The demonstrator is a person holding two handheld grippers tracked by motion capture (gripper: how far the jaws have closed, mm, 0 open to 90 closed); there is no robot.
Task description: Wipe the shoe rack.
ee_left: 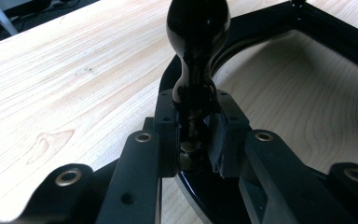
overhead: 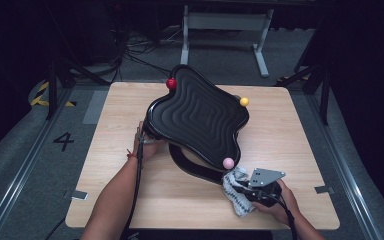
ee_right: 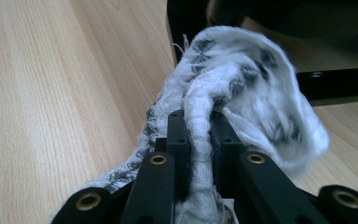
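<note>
Scene: a glossy black wavy tray [overhead: 200, 117] sits tilted at centre frame in the high view, one edge lifted off the wooden counter [overhead: 130, 200], with its black frame [overhead: 192, 167] below it. Red [overhead: 171, 83], yellow [overhead: 244, 101] and pink [overhead: 228, 162] knobs sit at its corners.

Left gripper [overhead: 145, 135]: at the tray's left edge. In the left gripper view the jaws are pressed in on a black turned post [ee_left: 196, 56] of the piece, pinching it firmly; this hand appears to be steadying the tray.

Right gripper [overhead: 260, 192]: lower right of the high view. Its jaws pinch a bunched white-and-grey cloth [ee_right: 242, 88], which hangs just below the pink knob and near the frame's lower edge.

Progress, as judged: both grips are set, tray propped, cloth in hand. The wiping itself looks barely begun or about to start; the cloth is off the ribbed surface, and whether it touches the frame cannot be told. Left to do: wipe the tray and frame, then lower the tray.
</note>
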